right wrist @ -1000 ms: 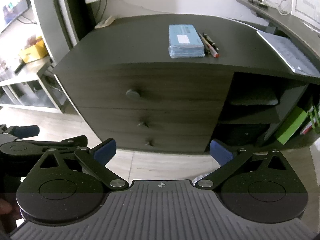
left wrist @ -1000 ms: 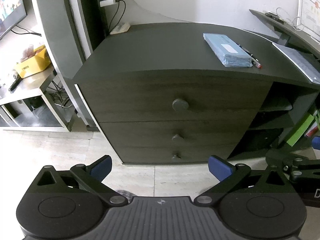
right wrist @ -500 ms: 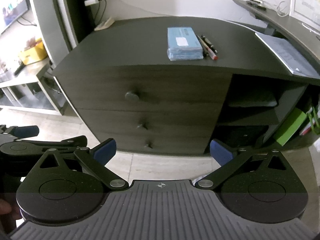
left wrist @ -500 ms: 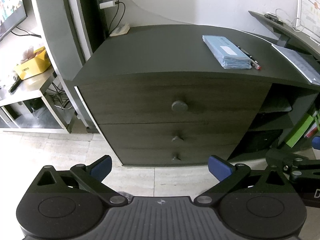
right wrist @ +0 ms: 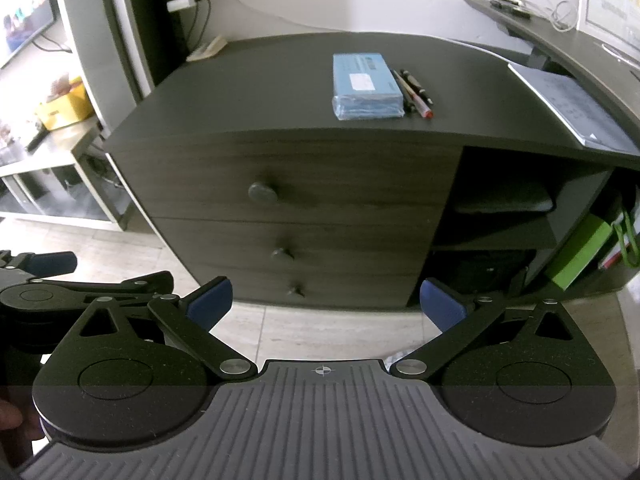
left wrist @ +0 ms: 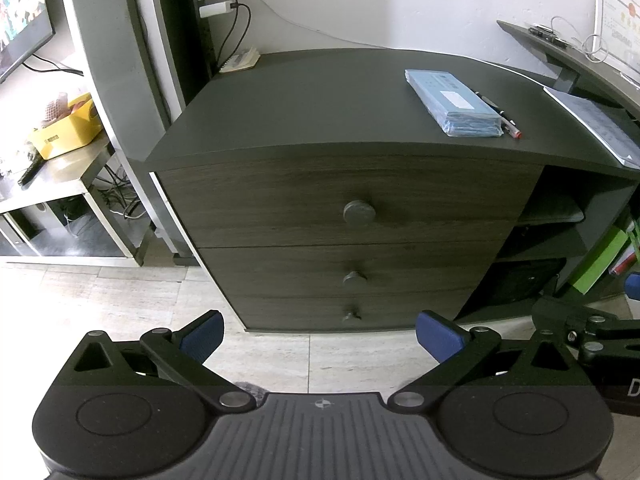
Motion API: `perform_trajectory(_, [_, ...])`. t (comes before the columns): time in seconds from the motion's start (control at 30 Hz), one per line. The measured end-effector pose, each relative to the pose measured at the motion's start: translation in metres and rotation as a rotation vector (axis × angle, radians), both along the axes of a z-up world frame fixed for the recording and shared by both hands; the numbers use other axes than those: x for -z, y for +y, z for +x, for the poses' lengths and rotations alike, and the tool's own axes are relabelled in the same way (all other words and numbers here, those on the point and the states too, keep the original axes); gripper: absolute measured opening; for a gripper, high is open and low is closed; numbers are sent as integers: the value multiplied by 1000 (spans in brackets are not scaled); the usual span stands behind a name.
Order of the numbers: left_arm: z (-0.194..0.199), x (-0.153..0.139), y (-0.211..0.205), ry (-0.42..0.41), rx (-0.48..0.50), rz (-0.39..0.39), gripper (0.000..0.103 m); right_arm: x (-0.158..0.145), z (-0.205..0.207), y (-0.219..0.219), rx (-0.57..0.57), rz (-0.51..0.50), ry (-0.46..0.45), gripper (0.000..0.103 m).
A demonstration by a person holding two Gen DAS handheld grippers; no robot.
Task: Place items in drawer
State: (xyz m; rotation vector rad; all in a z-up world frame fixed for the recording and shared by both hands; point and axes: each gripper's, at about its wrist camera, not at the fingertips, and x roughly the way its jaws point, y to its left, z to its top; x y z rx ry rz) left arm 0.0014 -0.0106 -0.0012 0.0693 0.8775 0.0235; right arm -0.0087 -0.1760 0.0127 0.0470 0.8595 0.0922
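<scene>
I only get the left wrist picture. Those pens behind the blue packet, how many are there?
Observer: The right wrist view shows the pens in full: about three, side by side along the packet.
Operator: And that black contraption at my right edge, is it gripping anything?
Observer: No. That right gripper is open, with nothing between its fingers.
Operator: Is a person there at all?
Observer: Yes. Part of a hand shows in that view's bottom left corner; I can't tell which gripper it holds.
</scene>
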Motion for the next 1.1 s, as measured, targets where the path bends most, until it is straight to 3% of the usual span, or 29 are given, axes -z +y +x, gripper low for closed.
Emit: perform_trajectory(1.1, [1, 0, -1, -3, 0, 0, 101, 0, 2, -4, 3, 4, 0, 103])
